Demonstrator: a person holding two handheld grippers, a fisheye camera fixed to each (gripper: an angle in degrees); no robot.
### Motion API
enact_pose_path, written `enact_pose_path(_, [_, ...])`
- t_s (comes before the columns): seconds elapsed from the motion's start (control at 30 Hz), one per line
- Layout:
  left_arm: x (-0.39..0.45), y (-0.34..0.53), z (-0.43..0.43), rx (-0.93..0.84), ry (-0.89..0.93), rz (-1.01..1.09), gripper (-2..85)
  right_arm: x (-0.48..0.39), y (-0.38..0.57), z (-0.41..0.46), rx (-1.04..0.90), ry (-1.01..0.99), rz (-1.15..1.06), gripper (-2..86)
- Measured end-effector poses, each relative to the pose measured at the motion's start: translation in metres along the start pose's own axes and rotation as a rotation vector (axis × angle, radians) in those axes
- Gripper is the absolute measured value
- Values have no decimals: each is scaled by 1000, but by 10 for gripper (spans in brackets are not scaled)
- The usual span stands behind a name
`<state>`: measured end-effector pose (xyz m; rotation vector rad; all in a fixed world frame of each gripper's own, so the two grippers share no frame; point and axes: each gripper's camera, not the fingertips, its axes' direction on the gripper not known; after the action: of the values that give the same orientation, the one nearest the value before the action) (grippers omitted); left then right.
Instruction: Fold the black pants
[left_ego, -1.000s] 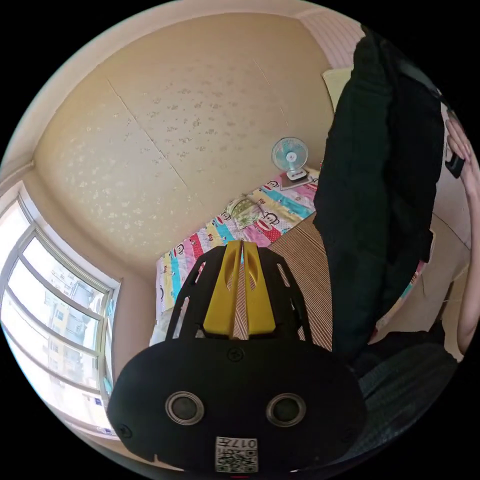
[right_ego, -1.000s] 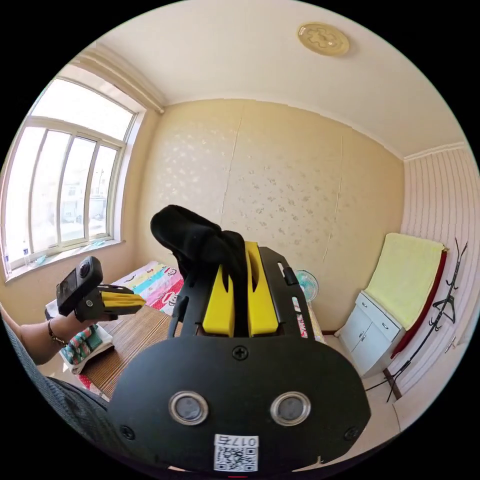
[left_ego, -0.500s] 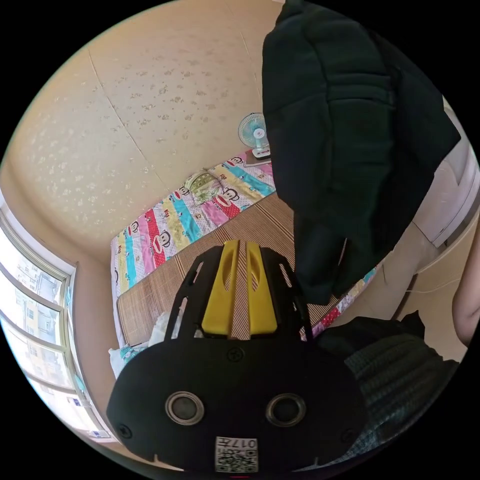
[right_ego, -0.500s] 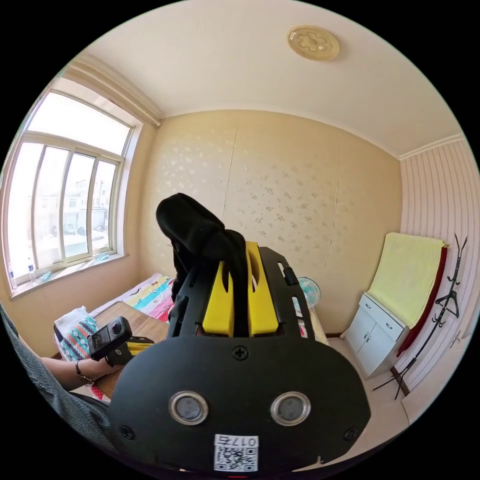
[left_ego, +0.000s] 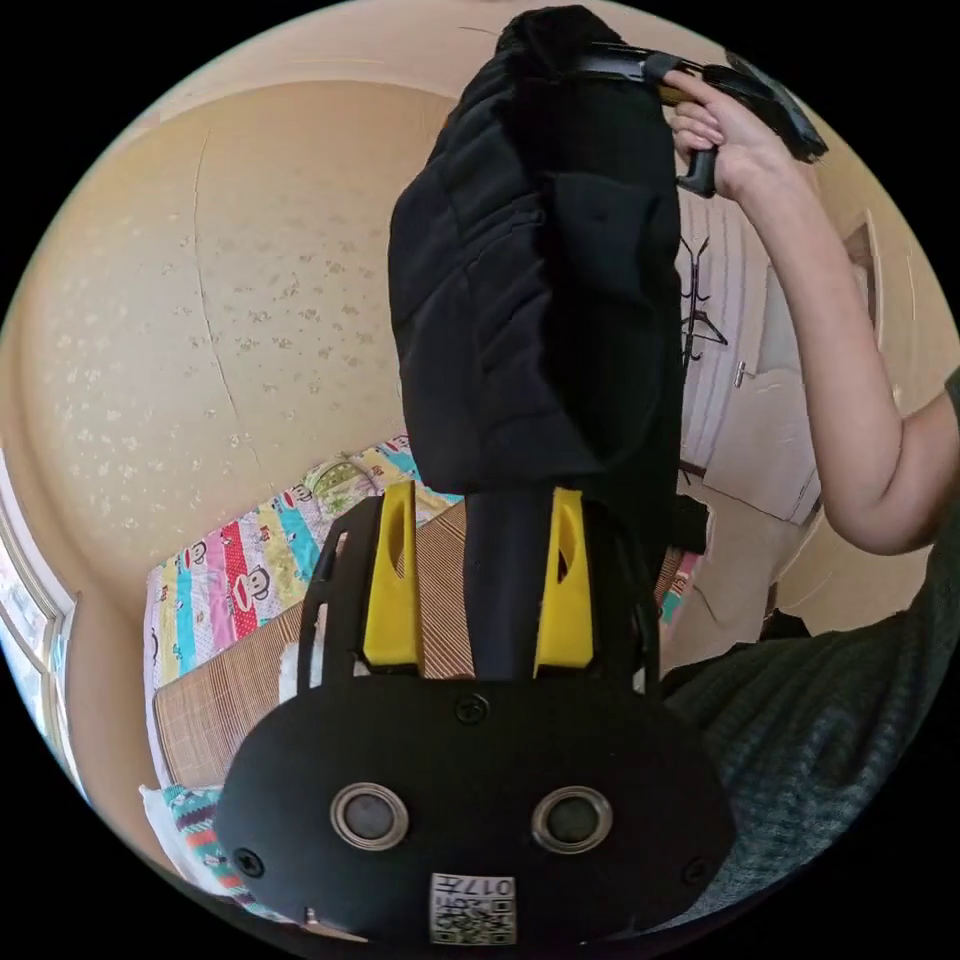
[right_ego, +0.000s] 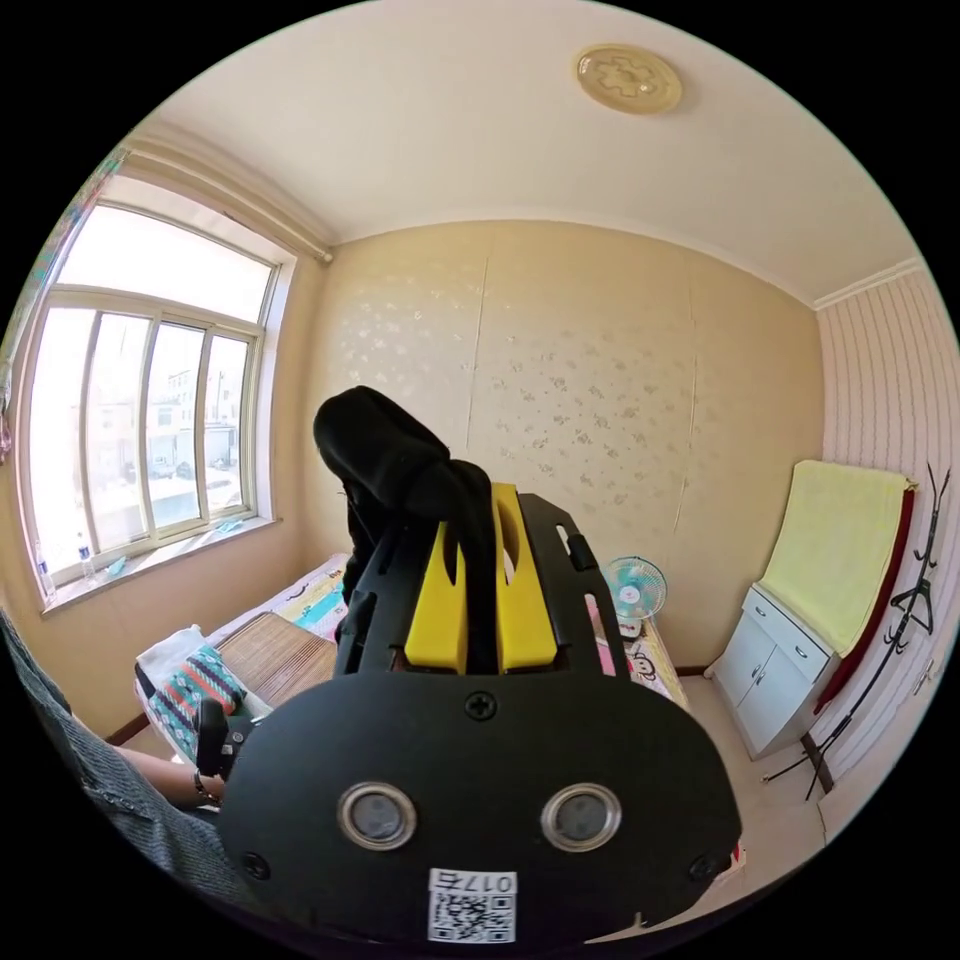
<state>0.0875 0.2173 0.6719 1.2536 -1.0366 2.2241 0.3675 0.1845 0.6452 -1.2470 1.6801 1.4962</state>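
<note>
The black pants (left_ego: 540, 300) are up in the air, not on the bed (left_ego: 250, 620). The right tongs (right_ego: 478, 590) are squeezed tight on one end of the pants, and a bunch of black cloth sticks up above the yellow jaws. In the left gripper view, a hand (left_ego: 725, 140) holds those same tongs up high, near the top of the picture, and the pants hang down from them in a thick, bunched roll.

The left tongs (left_ego: 480, 580) are open wide. The low end of the pants hangs between the two yellow jaws, but the jaws do not press on it yet.

The pants are not folded. They are just picked up at one end. I think the left tongs are about to pinch the low end. After that, the pants need to be pulled straight, laid flat on the brown mat (left_ego: 230, 690) on the bed, and folded over. So most of the job is left to do.
</note>
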Motion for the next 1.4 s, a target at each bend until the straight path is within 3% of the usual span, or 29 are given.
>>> enact_pose_path(0.13, [2,-23,-28,117,12,27,170,8,-34,-12,14,-14,31,48])
enact_pose_path(0.27, [-15,-49,-100,379,-91,-58,79,37,-66,-32,30,-28,10,49])
enact_pose_path(0.4, [-122,-81,-187,536,50,-341,63,88,-82,-70,73,-172,-45,50])
enact_pose_path(0.47, [-170,-102,-220,583,177,-364,60,122,-90,-95,102,-361,-101,52])
enact_pose_path(0.57, [-210,-151,-272,627,292,-322,58,152,-110,-124,129,-499,-156,53])
enact_pose_path(0.77, [-214,-257,-354,657,237,-123,60,236,-209,-134,31,-623,-46,60])
enact_pose_path(0.9, [-244,-310,-354,623,258,-102,62,292,-251,-95,-57,-700,-19,64])
enact_pose_path(1.0, [-277,-329,-319,537,230,-166,62,336,-259,-26,-163,-706,50,63])
enact_pose_path(1.13, [-356,-361,-222,341,183,-323,63,400,-271,165,-339,-554,72,63])
enact_pose_path(1.27, [-517,-386,-32,67,20,-550,88,480,-252,430,-466,-381,275,69])
enact_pose_path(1.33, [-589,-366,43,-52,-87,-689,99,501,-211,490,-532,-236,397,66])
enact_pose_path(1.4, [-639,-313,99,-220,-256,-737,94,514,-159,522,-605,-254,506,63])
